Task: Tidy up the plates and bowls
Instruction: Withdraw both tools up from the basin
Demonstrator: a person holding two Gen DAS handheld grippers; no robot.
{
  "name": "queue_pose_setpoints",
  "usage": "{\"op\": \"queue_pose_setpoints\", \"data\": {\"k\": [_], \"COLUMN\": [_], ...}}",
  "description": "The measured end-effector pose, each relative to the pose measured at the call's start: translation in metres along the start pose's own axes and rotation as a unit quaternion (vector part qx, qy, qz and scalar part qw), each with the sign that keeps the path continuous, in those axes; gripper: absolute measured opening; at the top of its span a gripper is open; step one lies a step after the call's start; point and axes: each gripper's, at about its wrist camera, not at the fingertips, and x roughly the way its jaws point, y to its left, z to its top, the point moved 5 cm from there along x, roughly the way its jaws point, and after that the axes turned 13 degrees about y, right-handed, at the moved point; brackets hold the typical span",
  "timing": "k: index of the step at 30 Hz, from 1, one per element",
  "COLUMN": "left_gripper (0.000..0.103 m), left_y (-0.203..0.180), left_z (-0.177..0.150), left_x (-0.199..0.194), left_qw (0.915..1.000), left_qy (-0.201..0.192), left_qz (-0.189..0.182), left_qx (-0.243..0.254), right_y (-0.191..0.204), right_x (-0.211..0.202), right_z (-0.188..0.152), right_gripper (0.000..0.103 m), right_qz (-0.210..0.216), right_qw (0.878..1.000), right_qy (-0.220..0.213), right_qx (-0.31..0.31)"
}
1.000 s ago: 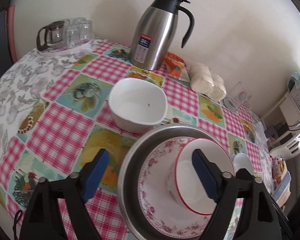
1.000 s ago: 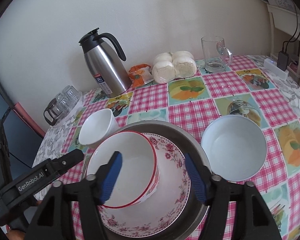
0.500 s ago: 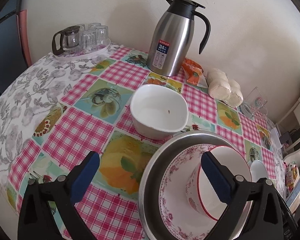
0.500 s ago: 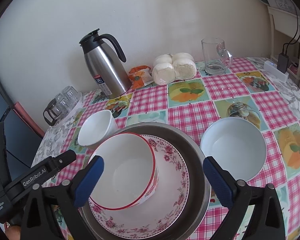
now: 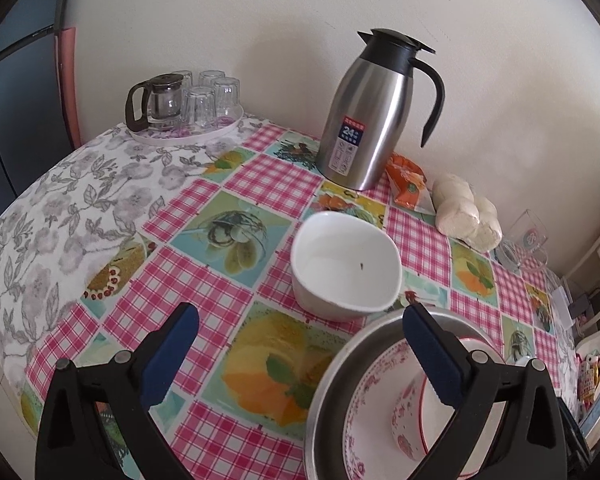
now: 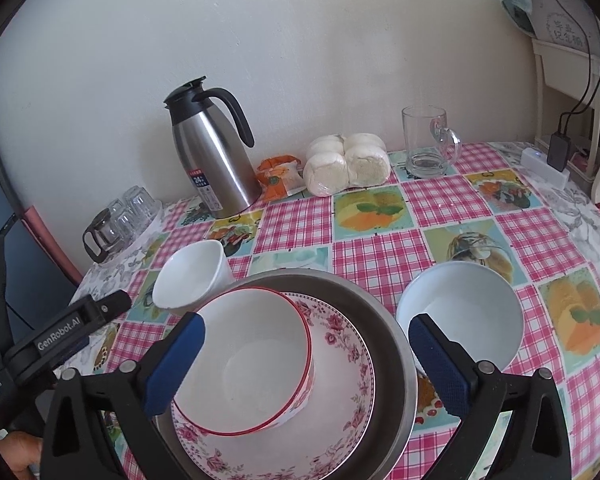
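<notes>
A red-rimmed white bowl sits tilted inside a floral plate, which lies in a metal basin. A white squarish bowl stands just beyond the basin on the left; it also shows in the right wrist view. A pale round bowl stands right of the basin. My left gripper is open and empty, above the table near the white squarish bowl. My right gripper is open and empty, spread wide over the basin stack. The basin shows partly in the left wrist view.
A steel thermos jug stands at the back by the wall. A tray of glasses with a small glass pot is at the back left. An orange packet, wrapped buns and a glass mug line the wall.
My right gripper opened wide and let go of the red-rimmed bowl, which stays in the stack. My left gripper pulled back and to the left, off the basin.
</notes>
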Motion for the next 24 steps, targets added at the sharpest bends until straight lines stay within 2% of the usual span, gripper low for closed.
{"op": "queue_pose_setpoints", "data": {"k": [8, 12, 17, 24], "left_gripper": [0.102, 0.102, 0.102, 0.102], "left_y": [0.019, 0.026, 0.034, 0.042], "left_z": [0.021, 0.027, 0.034, 0.042], "left_x": [0.004, 0.010, 0.015, 0.032], "left_qw": [0.9991, 0.9975, 0.9967, 0.9928], "left_qy": [-0.014, -0.008, -0.015, 0.011], "left_qz": [-0.020, -0.054, -0.059, -0.090], "left_qx": [-0.034, -0.045, -0.054, -0.078], "right_y": [0.008, 0.016, 0.028, 0.053], "right_x": [0.000, -0.004, -0.007, -0.005], "right_z": [0.006, 0.015, 0.031, 0.055], "right_gripper": [0.103, 0.103, 0.103, 0.103], "right_qz": [-0.011, -0.008, -0.008, -0.018], "right_qw": [1.000, 1.000, 1.000, 0.999], "right_qy": [0.004, -0.004, -0.006, 0.005], "right_qx": [-0.009, -0.012, -0.021, -0.041]}}
